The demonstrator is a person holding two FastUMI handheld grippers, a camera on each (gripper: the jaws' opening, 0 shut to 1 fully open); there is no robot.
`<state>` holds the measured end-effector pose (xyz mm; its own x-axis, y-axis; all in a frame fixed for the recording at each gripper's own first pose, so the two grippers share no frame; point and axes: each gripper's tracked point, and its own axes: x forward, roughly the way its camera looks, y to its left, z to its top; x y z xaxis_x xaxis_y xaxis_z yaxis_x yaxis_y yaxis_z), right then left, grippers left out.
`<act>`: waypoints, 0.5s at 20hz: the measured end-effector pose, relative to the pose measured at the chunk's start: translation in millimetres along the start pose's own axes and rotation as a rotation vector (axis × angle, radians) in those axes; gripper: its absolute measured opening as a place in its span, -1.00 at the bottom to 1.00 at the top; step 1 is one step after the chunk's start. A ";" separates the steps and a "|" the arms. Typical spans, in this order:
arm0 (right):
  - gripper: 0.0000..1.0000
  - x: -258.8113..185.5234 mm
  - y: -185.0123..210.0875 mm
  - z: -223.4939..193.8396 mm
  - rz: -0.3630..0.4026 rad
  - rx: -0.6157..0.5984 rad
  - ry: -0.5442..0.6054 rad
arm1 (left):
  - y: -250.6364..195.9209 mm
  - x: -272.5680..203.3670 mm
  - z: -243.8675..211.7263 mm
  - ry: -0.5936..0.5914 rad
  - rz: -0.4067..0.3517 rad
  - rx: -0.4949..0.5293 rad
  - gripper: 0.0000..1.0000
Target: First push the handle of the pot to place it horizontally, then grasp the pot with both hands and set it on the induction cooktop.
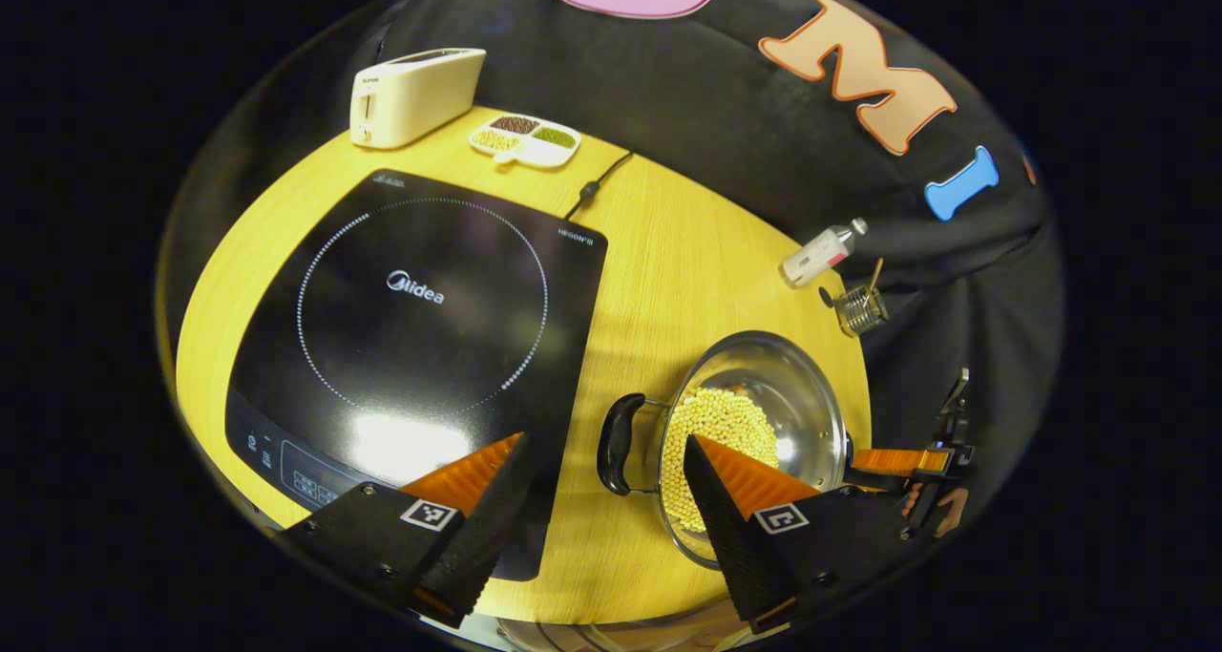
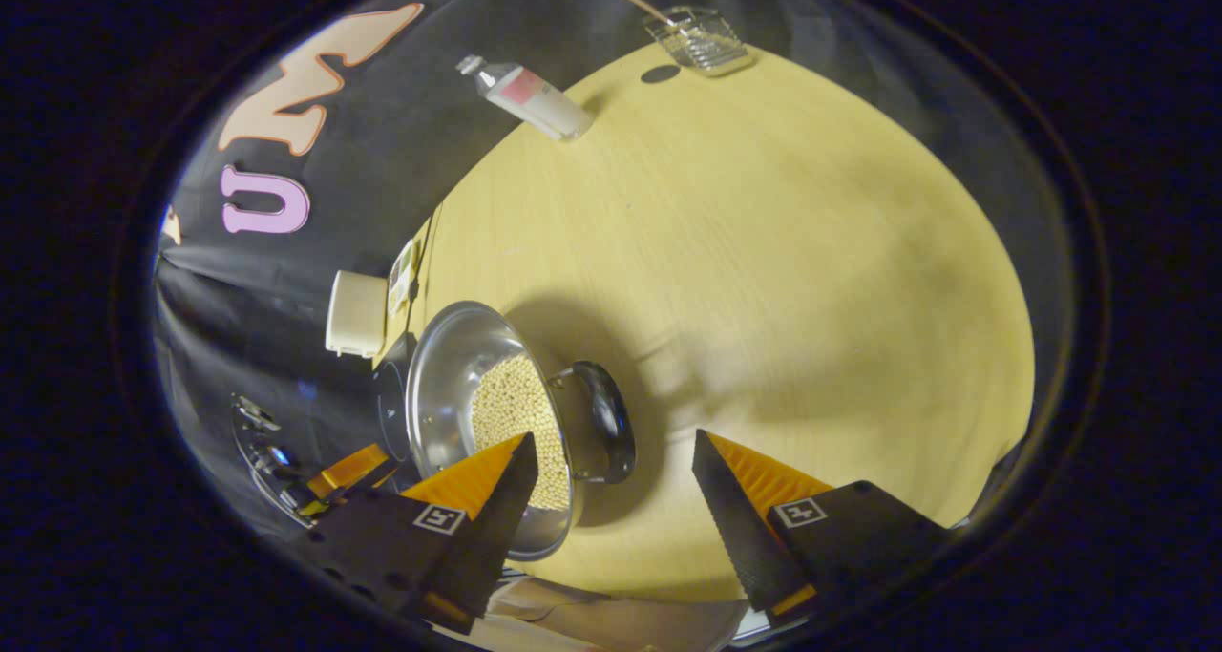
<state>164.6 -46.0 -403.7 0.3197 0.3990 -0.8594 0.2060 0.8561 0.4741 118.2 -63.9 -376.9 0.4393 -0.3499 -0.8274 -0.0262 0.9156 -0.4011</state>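
Two spread grippers (image 1: 603, 461) (image 2: 611, 461), one pot (image 1: 764, 413), one cooktop (image 1: 420, 318)

Left gripper view: induction cooktop (image 1: 420, 318) lies on the table (image 1: 668, 251), left of the pot (image 1: 764, 413). Pot holds beans (image 1: 730, 423), one handle (image 1: 619, 444) faces the cooktop. Toaster (image 1: 415, 94) and divided dish (image 1: 525, 139) sit behind the cooktop at the far edge, dish right of toaster. Bottle (image 1: 821, 254) lies behind the pot, wire basket (image 1: 862, 308) just right of it, near the table's edge
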 end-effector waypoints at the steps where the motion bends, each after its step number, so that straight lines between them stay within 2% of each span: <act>1: 1.00 4.4 1.8 0.7 0.020 0.009 0.021 | -0.3 6.7 -0.9 0.022 0.003 -0.001 0.94; 2: 0.86 9.5 2.2 1.1 0.033 0.020 0.039 | -0.3 12.6 -2.1 0.047 0.004 -0.001 0.94; 4: 0.84 16.7 0.8 4.0 0.043 0.042 0.070 | -5.8 22.2 -5.2 0.093 -0.010 0.002 0.94; 5: 0.76 19.2 -0.5 4.8 0.047 0.052 0.083 | -8.3 27.1 -5.0 0.106 -0.015 0.010 0.93; 6: 0.76 20.7 0.4 6.2 0.058 0.063 0.092 | -10.1 30.2 -4.5 0.122 -0.011 0.024 0.92; 7: 0.95 22.9 2.2 6.6 0.072 0.073 0.102 | -11.3 33.6 -1.2 0.127 -0.008 0.046 0.93; 8: 0.95 25.0 4.4 5.7 0.085 0.079 0.114 | -14.4 34.8 -0.1 0.133 -0.008 0.063 0.89; 9: 0.76 27.4 6.5 5.1 0.094 0.081 0.125 | -18.1 36.9 0.0 0.140 -0.013 0.073 0.89; 10: 0.75 30.1 7.9 3.7 0.097 0.078 0.133 | -21.6 40.2 -1.6 0.154 -0.018 0.080 0.91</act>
<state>179.2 -28.5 -425.2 0.2179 0.5226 -0.8242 0.2532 0.7853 0.5649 135.0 -98.1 -402.1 0.2964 -0.3871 -0.8731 0.0549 0.9196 -0.3890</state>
